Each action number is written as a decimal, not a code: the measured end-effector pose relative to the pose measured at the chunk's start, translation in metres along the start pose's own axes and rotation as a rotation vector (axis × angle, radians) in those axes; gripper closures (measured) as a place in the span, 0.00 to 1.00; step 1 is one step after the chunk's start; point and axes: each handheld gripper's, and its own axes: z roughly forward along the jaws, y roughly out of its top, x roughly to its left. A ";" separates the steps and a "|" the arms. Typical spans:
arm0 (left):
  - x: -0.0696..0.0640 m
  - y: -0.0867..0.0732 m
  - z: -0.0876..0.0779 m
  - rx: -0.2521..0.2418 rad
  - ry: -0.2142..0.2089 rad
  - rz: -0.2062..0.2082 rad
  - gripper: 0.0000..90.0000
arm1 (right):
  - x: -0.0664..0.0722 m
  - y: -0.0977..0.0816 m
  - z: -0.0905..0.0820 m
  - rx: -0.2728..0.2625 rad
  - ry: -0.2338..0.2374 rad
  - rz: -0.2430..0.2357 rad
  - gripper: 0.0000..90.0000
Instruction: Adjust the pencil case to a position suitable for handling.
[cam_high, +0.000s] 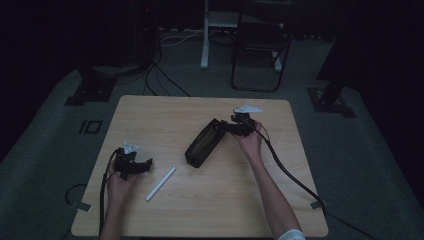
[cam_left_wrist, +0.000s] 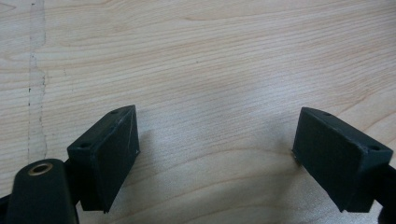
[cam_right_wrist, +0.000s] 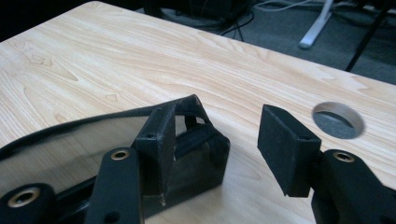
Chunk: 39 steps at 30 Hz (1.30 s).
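Observation:
A black mesh pouch (cam_high: 202, 145) lies slanted in the middle of the wooden table (cam_high: 165, 115). My right gripper (cam_high: 226, 126) is at the pouch's far end, held in a hand. In the right gripper view its jaws stand apart around that end of the pouch (cam_right_wrist: 201, 158): the left pad is against it and the right pad is clear of it, so my right gripper (cam_right_wrist: 224, 140) is open. A white pen (cam_high: 160, 183) lies near the front. Just left of the pen, my left gripper (cam_high: 145, 165) is open over bare wood, with nothing between the jaws of my left gripper (cam_left_wrist: 215, 140).
A round cable hole (cam_right_wrist: 338, 120) is cut into the tabletop beyond the right jaw. Behind the table stand a dark folding chair (cam_high: 260, 45) and a white desk leg (cam_high: 205, 35), with cables on the floor. A black cable (cam_high: 290, 175) trails from the right gripper.

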 end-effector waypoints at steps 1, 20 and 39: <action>0.000 0.000 -0.001 -0.001 0.000 0.002 0.17 | 0.000 0.002 0.009 0.016 0.016 -0.001 0.51; -0.005 -0.004 -0.005 0.003 -0.009 0.010 0.19 | 0.012 -0.020 0.000 0.096 0.089 0.032 0.52; -0.006 -0.006 -0.006 -0.015 -0.009 0.010 0.24 | 0.000 -0.021 -0.001 0.114 0.091 0.052 0.69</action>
